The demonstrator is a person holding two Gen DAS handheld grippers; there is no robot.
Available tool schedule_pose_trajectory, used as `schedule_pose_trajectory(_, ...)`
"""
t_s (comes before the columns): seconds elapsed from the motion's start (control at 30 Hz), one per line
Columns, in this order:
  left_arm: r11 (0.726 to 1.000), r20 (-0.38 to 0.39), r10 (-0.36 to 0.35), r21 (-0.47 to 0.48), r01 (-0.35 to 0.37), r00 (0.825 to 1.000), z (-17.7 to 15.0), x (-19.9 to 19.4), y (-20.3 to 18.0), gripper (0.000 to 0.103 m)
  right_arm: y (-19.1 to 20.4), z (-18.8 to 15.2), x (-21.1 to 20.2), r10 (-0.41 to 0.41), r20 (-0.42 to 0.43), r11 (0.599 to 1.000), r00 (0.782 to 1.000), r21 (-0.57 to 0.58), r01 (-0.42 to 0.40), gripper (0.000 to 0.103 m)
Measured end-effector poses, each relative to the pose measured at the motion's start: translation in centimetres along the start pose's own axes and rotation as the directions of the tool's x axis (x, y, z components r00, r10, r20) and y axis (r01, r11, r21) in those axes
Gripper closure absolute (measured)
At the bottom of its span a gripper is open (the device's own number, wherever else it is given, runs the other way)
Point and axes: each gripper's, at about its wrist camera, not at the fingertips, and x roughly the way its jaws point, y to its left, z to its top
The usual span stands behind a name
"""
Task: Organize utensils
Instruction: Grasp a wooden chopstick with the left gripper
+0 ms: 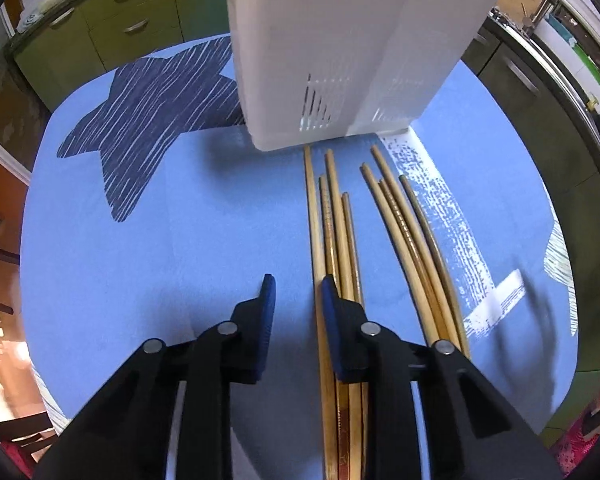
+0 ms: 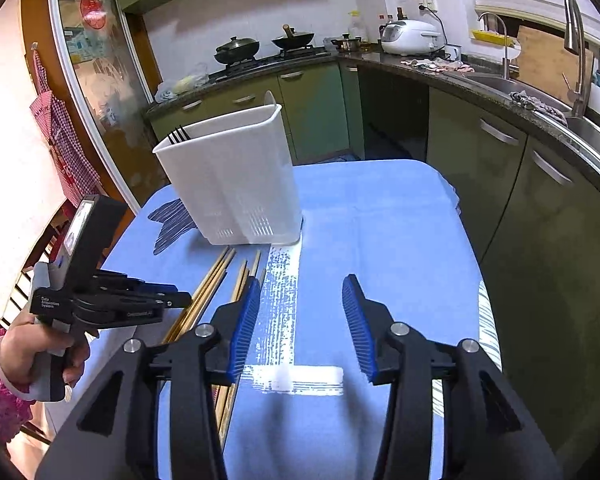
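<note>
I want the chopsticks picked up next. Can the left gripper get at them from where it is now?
Probably yes. The left gripper is open just above the chopsticks on the blue tablecloth, one finger already over the nearer bundle. Nothing lies between; the white utensil holder stands beyond their tips.

Right gripper [image 2: 302, 296] spread wide above blue tablecloth [image 2: 380, 220]; wooden chopsticks [image 2: 216, 280] beside white plastic utensil holder [image 2: 236, 184].

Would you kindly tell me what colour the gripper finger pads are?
Blue; the ribbed pads of the right gripper show it best in the right wrist view.
</note>
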Motion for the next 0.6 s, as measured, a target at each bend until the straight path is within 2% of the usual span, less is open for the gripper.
schedule_pose_trajectory(0.27,0.999,-0.018,0.031,0.016,-0.031,0.999,0.7,0.2,-0.7,0.08,-0.4,0.0,0.7,0.004,-0.02,1.0,1.0,0.01,-0.004,0.06)
schedule_pose_trajectory(0.43,0.999,-0.03,0.04,0.017,-0.04,0.999,1.2,0.4,-1.1,0.087,-0.1,-0.1,1.0,0.003,-0.028,1.0,1.0,0.0,-0.003,0.06)
schedule_pose_trajectory(0.6,0.996,-0.035,0.069,0.059,-0.067,0.997,0.8,0.7,-2.3,0.088,0.2,0.0,1.7,-0.003,-0.047,1.0,0.999,-0.017,0.003,0.06)
